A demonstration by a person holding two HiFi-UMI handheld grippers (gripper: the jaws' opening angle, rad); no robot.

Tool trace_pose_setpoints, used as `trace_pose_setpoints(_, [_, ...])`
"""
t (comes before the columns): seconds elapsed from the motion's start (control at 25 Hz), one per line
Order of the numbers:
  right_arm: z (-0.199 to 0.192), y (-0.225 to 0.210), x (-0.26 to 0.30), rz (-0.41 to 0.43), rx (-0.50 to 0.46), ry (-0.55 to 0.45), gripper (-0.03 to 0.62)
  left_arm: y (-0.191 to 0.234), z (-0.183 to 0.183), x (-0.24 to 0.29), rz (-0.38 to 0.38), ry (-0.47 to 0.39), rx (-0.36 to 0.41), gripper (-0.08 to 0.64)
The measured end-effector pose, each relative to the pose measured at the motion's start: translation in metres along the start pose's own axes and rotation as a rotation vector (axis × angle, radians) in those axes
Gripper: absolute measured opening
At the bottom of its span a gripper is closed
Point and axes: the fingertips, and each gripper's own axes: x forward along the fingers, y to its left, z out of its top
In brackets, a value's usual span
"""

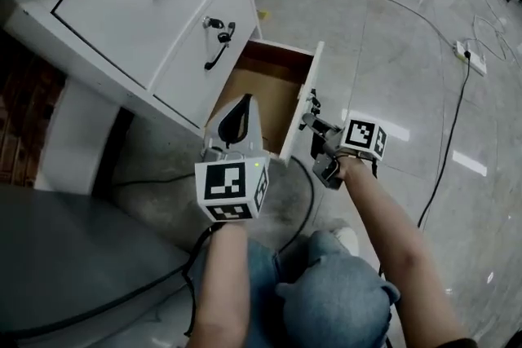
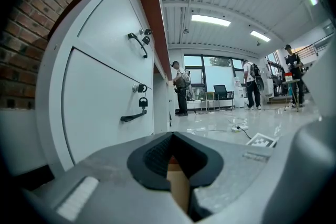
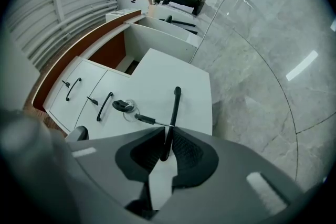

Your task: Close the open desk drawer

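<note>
The white desk's bottom drawer (image 1: 263, 92) stands pulled out, its brown inside bare. Its white front panel (image 3: 157, 81) carries a black bar handle (image 3: 175, 105) and a key (image 3: 122, 106) in the lock. My right gripper (image 3: 168, 131) is shut on the lower end of that handle; in the head view this right gripper (image 1: 314, 125) sits against the drawer front (image 1: 302, 106). My left gripper (image 1: 245, 100) hangs over the drawer's near end, shut and holding nothing. In the left gripper view, the left gripper (image 2: 173, 135) points along the closed upper drawers (image 2: 105, 97).
Two closed drawers (image 1: 155, 4) with black handles sit above the open one. A black cable and a power strip (image 1: 471, 57) lie on the tiled floor. A grey surface (image 1: 65, 257) is at the lower left. The person's knees (image 1: 326, 289) are below. People (image 2: 181, 86) stand far off.
</note>
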Motion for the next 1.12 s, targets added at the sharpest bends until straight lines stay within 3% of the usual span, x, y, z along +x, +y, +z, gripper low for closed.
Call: trace_pose_setpoints(1.12, [-0.021,0.021,0.059,0.009,-0.001,0.058,0.046,0.031,-0.009,-0.023,0.082,0.009,-0.008,0.000])
